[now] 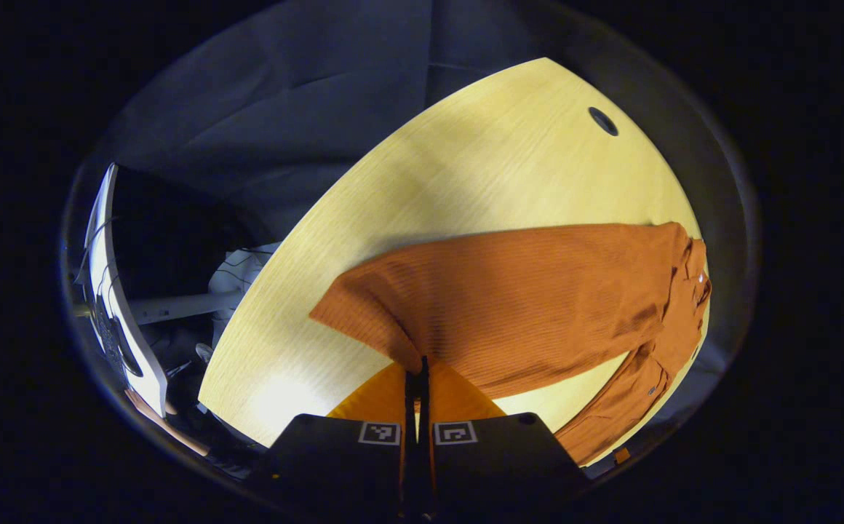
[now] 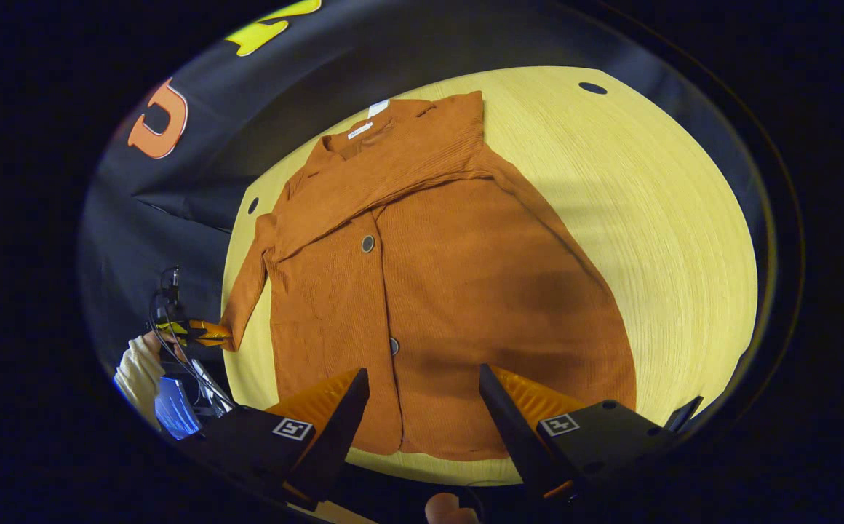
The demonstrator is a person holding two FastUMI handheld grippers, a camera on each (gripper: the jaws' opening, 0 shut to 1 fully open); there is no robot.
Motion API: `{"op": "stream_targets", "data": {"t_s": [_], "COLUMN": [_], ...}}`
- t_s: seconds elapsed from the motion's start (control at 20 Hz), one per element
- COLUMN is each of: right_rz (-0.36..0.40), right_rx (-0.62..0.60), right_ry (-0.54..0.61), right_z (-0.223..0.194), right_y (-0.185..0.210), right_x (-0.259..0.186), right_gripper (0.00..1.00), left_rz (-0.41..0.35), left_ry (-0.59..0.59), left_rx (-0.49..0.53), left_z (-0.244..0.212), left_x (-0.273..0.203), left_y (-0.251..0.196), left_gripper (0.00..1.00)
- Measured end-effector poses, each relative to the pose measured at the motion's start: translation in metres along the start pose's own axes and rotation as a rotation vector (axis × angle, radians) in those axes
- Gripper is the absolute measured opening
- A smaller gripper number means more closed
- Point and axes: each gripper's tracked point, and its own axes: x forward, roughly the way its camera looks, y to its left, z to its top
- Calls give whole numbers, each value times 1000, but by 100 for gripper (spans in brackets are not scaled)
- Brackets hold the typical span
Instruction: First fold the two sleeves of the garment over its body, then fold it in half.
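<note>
1. In the right gripper view, an orange buttoned garment (image 2: 429,291) lies flat on a pale wooden table (image 2: 669,240), collar at the far end and hem nearest the claw.
2. The right gripper (image 2: 422,407) hangs above the hem with its two fingers spread wide apart. Nothing is between them, and cloth shows through the gap.
3. One sleeve (image 2: 400,175) lies folded across the garment's upper chest, ahead of the right claw and beyond the top button (image 2: 367,244).
4. The other sleeve (image 2: 247,280) stretches away from the body to the left of the right claw. Its cuff meets the left gripper (image 2: 200,332) at the table's edge.
5. In that view, the hand holding the left claw (image 2: 153,342) sits just behind it, with a pale cuff below.
6. In the left gripper view, the left gripper (image 1: 416,382) has its fingers pressed together. They meet right at the sleeve end (image 1: 364,309), which appears pinched between them, though the contact itself is hidden by the fingers.
7. From the left claw, the garment (image 1: 538,291) spreads ahead and to the right across the table (image 1: 466,167).
8. A small dark round hole (image 1: 602,121) sits in the tabletop, far ahead and right of the left claw, well apart from the cloth.
</note>
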Motion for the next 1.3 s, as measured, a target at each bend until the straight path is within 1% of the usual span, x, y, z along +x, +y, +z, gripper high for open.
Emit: {"op": "stream_targets", "data": {"t_s": [0.05,0.1,0.2,0.35,0.4,0.45,0.5,0.55,0.6,0.65,0.8,0.85,0.95,1.0,1.05,1.1,1.15,1.2,1.3], "right_rz": [-14,-51,-71,-62,-60,-57,-48,-42,-38,-36,-24,-19,-24,-30,-38,-46,-45,-41,-39], "right_rx": [-5,-11,-11,-1,-7,-11,-11,-9,-6,-9,-2,10,29,30,28,30,35,41,52], "right_ry": [-3,-3,6,35,35,34,26,20,11,5,-11,-14,-12,-4,5,10,13,16,17], "right_z": [-1,-4,-10,-24,-27,-29,-30,-29,-29,-26,-21,-19,-19,-21,-23,-24,-25,-27,-29], "right_y": [-8,-20,-36,-51,-55,-60,-63,-66,-70,-73,-83,-86,-96,-104,-110,-117,-122,-125,-132], "right_x": [-2,-2,-2,-3,-4,-6,-8,-10,-11,-11,-11,-11,-11,-10,-9,-8,-8,-9,-11], "right_gripper": [97,97,96,97,93,97,97,93,96,96,96,97,96,97,97,97,93,97,97], "left_rz": [4,-3,-1,4,-1,-3,-5,-17,-42,-63,-77,-83,-109,-129,-141,-141,-134,-127,-132], "left_ry": [-16,-30,-58,-86,-98,-112,-122,-123,-121,-113,-95,-95,-94,-87,-80,-80,-74,-71,-51], "left_rx": [23,48,89,162,190,219,238,250,269,300,412,432,466,491,524,567,615,649,683], "left_z": [2,3,8,9,12,13,13,13,10,5,-16,-22,-34,-42,-52,-60,-68,-75,-93], "left_x": [-7,-16,-34,-61,-66,-72,-75,-79,-82,-84,-86,-86,-88,-89,-90,-89,-88,-85,-78], "left_y": [-8,-22,-51,-94,-111,-127,-142,-161,-187,-212,-274,-295,-341,-365,-386,-407,-424,-441,-474], "left_gripper": [3,3,3,3,3,3,3,3,3,3,3,0,0,3,3,3,0,3,3]}}
